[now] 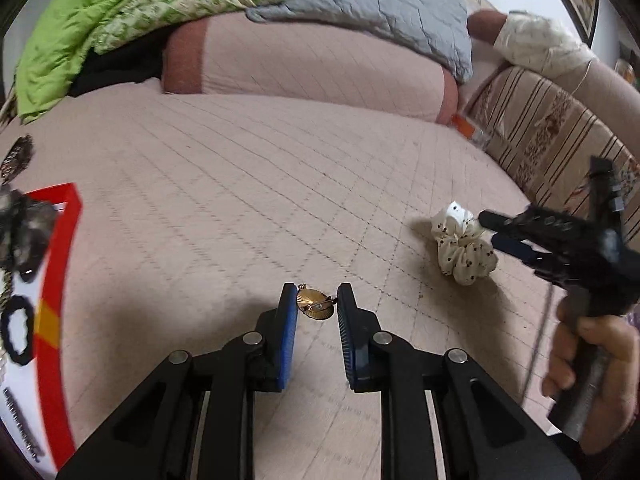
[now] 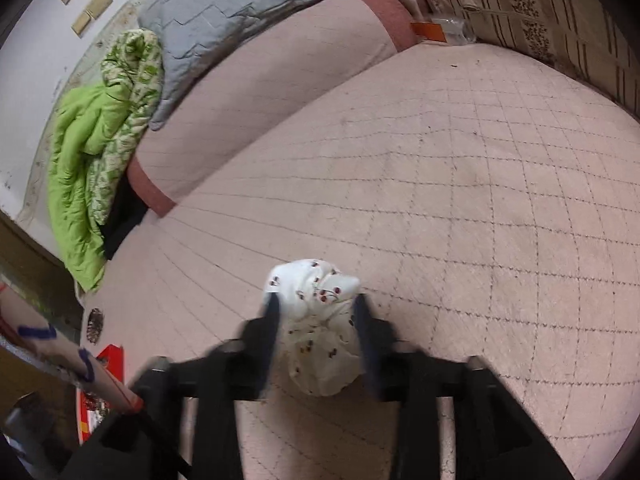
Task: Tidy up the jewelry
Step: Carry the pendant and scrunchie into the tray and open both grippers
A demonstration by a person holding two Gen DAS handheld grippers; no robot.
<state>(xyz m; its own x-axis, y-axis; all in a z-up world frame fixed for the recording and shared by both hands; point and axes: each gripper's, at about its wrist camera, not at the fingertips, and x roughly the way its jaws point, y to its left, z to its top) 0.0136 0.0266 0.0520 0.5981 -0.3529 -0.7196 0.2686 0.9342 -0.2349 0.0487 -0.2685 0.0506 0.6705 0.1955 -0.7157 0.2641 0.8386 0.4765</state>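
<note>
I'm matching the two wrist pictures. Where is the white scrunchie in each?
Left wrist: scrunchie at right of centre, at the right gripper.
Right wrist: scrunchie at bottom centre, between that gripper's fingers.
Shared landmark: green blanket, upper left in both.

Quilted pink bedcover [image 1: 248, 184] spread flat; matching pink bolster [image 1: 312, 68] behind it, bearing a grey quilted pillow [image 1: 384, 4] and a crumpled green blanket [image 1: 104, 12]; striped patterned cushion [image 1: 548, 132] at right.

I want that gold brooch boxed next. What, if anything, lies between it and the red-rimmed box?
Nothing visible: only bare quilted cover lies between the brooch, held in the left gripper, and the box.
</note>
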